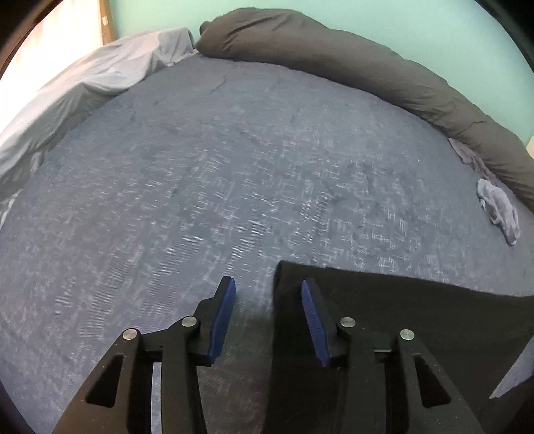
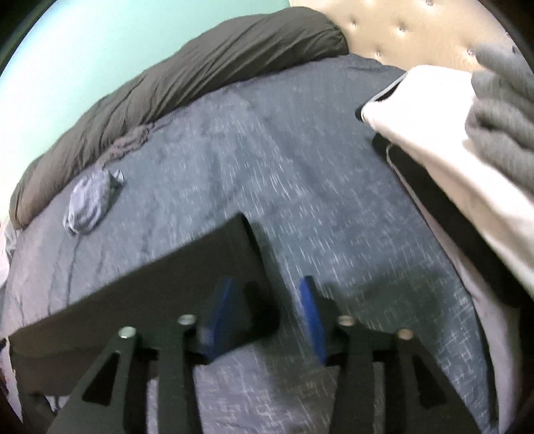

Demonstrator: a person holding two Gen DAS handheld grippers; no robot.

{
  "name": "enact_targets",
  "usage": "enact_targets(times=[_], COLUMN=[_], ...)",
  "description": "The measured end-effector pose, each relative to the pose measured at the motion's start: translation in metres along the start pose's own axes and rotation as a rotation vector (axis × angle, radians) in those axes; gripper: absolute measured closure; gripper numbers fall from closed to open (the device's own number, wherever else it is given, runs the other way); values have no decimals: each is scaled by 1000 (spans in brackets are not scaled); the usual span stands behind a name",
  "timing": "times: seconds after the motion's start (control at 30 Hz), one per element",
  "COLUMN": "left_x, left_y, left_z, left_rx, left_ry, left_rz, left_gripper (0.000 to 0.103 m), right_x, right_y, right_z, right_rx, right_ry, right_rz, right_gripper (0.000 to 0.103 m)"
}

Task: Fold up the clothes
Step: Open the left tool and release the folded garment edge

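Note:
A black garment (image 1: 417,320) lies flat on the blue-grey bed sheet (image 1: 217,167), its near-left corner just right of my left gripper (image 1: 268,293). The left gripper is open and empty, its right finger over the garment's edge. In the right wrist view the same black garment (image 2: 150,283) lies at the lower left. My right gripper (image 2: 267,293) is open, with the garment's right corner by its left finger. A small crumpled grey-blue cloth (image 1: 499,210) lies at the far right; it also shows in the right wrist view (image 2: 90,200).
A long dark grey duvet roll (image 1: 333,56) lines the far bed edge by the mint wall. A light blue sheet (image 1: 83,90) is bunched at the left. A white pillow (image 2: 450,140), a grey knit item (image 2: 500,117) and a tufted headboard (image 2: 400,30) are on the right.

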State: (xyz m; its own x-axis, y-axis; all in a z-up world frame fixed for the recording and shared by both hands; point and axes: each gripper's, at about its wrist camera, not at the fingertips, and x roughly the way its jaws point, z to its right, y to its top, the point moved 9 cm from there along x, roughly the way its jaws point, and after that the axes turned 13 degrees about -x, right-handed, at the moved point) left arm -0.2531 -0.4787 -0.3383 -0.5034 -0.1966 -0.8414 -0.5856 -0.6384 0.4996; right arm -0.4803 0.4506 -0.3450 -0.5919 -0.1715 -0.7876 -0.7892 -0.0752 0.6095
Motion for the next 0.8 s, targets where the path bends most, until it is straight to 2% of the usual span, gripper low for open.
enact_targets(times=[0.07,0.13,0.33,0.37,0.4,0.47,0.53,0.6,0.7,0.8], left_x=[8,11,25,28,28,29,28,25,17,7], left_y=[1,1,0,0,-1,0,2,5,10,16], left_z=[5,10,21,22,23,21,18,17,16,16], left_rx=[-6,-1,21,22,27,31,27,30,45,53], left_ry=[-9,-16,-27,-29,-22,-1,16,32,55,74], left_rz=[-13,-22,-33,-39,-42,-37,-31,-17,16,56], left_gripper=[58,58,58,60,68,76,90,95,99,102], right_x=[1,8,34,39,44,51,55,59,57,41], right_y=[13,24,41,40,39,37,35,33,33,44], right_z=[-8,-16,-21,-21,-22,-22,-21,-20,-15,-10], right_rx=[-15,-45,-85,-94,-101,-88,-60,-60,-62,-80], right_ry=[17,19,-16,-26,-30,-21,-2,-8,-24,-65], right_rz=[17,11,-35,-50,-64,-71,-65,-77,-68,1], right_gripper=[52,45,44,44,45,60,82,96,99,100])
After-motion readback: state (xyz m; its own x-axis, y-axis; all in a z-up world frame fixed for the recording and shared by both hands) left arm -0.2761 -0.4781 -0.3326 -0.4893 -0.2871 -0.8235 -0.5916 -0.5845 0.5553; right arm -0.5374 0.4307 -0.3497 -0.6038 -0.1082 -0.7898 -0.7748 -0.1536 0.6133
